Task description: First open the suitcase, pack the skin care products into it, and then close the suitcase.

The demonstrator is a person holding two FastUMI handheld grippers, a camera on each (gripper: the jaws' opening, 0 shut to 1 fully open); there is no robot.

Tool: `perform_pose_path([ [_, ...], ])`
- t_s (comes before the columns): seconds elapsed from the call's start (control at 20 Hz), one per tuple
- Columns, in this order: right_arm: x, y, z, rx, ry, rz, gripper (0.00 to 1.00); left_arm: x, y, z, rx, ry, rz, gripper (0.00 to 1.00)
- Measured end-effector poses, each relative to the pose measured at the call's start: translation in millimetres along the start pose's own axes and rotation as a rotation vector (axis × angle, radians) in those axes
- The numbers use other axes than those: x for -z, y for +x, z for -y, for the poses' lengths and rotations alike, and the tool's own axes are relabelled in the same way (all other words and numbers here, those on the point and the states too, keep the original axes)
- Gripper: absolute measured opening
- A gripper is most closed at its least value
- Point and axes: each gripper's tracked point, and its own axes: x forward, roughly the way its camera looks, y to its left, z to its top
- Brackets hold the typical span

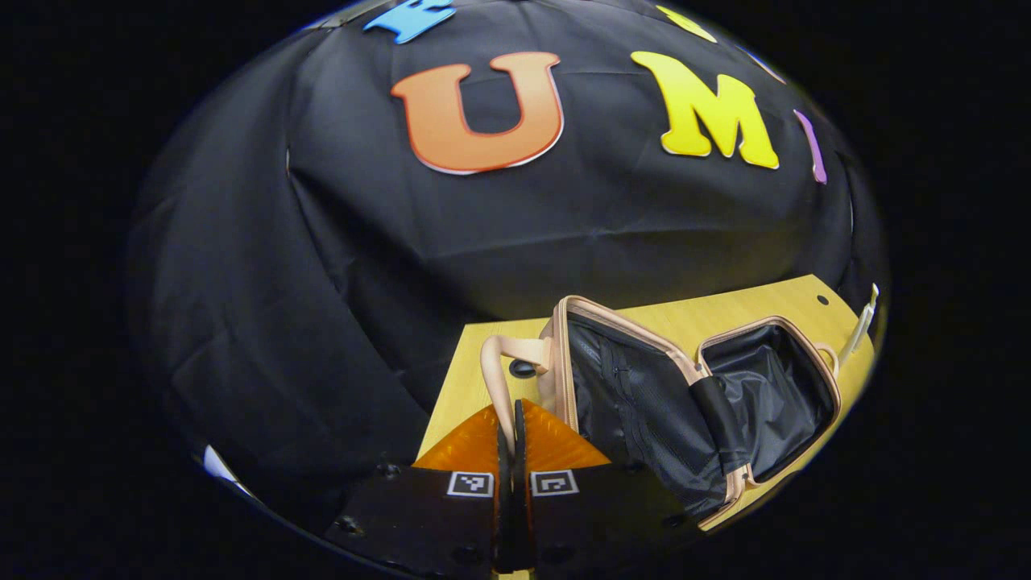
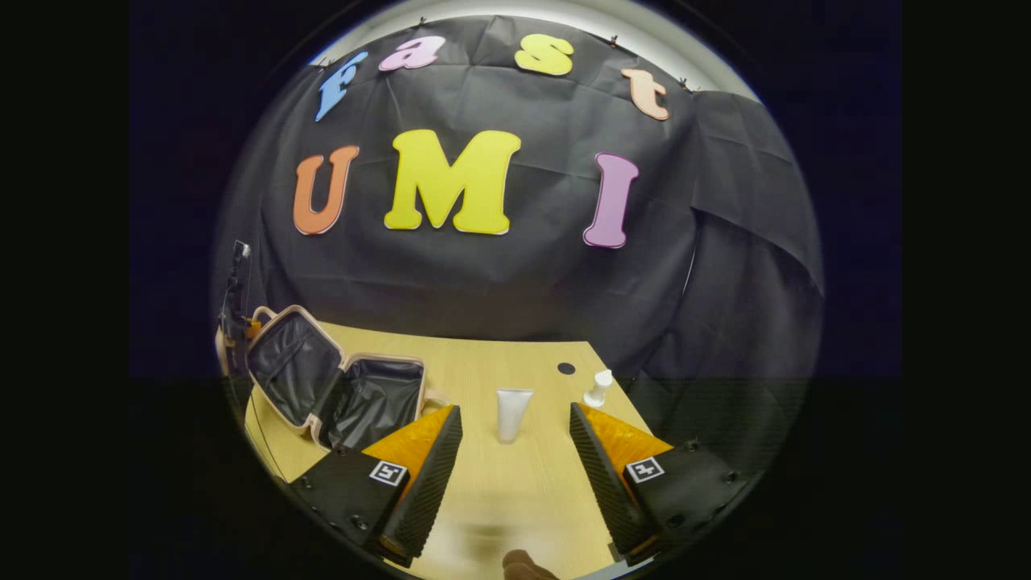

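Count: one suitcase (image 1: 693, 395), one white tube (image 2: 512, 414), one white pump bottle (image 2: 598, 389), two grippers.

Suitcase: it lies open on the wooden worktop (image 1: 709, 318). Both halves show black lining and a pink rim. In the left gripper view, the half nearer the jaws stands tilted upward, and the farther half lies flat beyond it. A black strap joins the two halves at the hinge.

Left gripper (image 1: 511, 439): the jaws are closed, with the orange-backed fingers (image 1: 475, 447) pressed together. The pink handle (image 1: 503, 379) of the suitcase rises directly out of the closed jaws and loops over to the upright half. Both fingers pinch this handle. The suitcase body sits just ahead of the jaws and to their right.

Right gripper (image 2: 509, 459): the jaws are spread wide and hold nothing. The black ribbed pads (image 2: 431, 475) face each other across bare worktop (image 2: 515, 499). The white tube stands upright ahead of the jaws, on the centre line between the two fingers, apart from both. The white pump bottle stands farther ahead, beyond the right-hand finger. The open suitcase lies ahead and to the left of the left-hand finger, close beside it. A dark round hole (image 2: 566, 368) in the worktop lies beyond the tube.
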Motion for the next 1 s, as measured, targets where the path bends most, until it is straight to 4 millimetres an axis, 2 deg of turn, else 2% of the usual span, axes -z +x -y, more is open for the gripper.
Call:
perform_pose_path([
  [0.15, 6, -8, -6, -0.024, -0.053, -0.011, 0.8, 30, 20, -12, 0.041, -0.099, -0.055, 0.06],
  [0.2, 9, -9, -4, -0.026, -0.073, -0.015, 0.8, 43, 25, -13, 0.052, -0.124, -0.077, 0.03],
  [0.3, 13, -10, 0, -0.016, -0.109, -0.034, 0.8, 71, 32, -15, 0.063, -0.164, -0.133, 0.03],
  [0.45, 22, -9, 2, -0.015, -0.084, -0.073, 0.8, 98, 43, -16, 0.094, -0.24, -0.177, 0.03],
  [0.55, 35, -10, 8, -0.006, -0.045, -0.112, 0.8, 117, 51, -15, 0.114, -0.319, -0.211, 0.06],
  [0.65, 46, -10, 17, 0.013, -0.007, -0.152, 0.8, 127, 53, -13, 0.133, -0.389, -0.219, 0.09],
  [0.7, 49, -9, 21, 0.022, 0.004, -0.162, 0.8, 125, 52, -15, 0.13, -0.422, -0.192, 0.06],
  [0.75, 51, -10, 27, 0.031, 0.01, -0.165, 0.8, 127, 54, -19, 0.126, -0.446, -0.181, 0.21],
  [0.8, 53, -11, 30, 0.035, 0.014, -0.17, 0.8, 126, 51, -22, 0.125, -0.474, -0.171, 0.14],
  [0.85, 54, -10, 32, 0.037, 0.016, -0.174, 0.8, 124, 47, -27, 0.117, -0.505, -0.16, 0.41],
  [0.9, 57, -11, 34, 0.034, 0.018, -0.176, 0.8, 123, 44, -26, 0.119, -0.536, -0.15, 0.6],
  [0.95, 58, -11, 34, 0.03, 0.017, -0.177, 0.8, 116, 32, -25, 0.133, -0.57, -0.137, 0.8],
  [1.0, 62, -10, 36, 0.027, 0.017, -0.18, 0.8, 106, 23, -22, 0.141, -0.589, -0.118, 0.72],
])
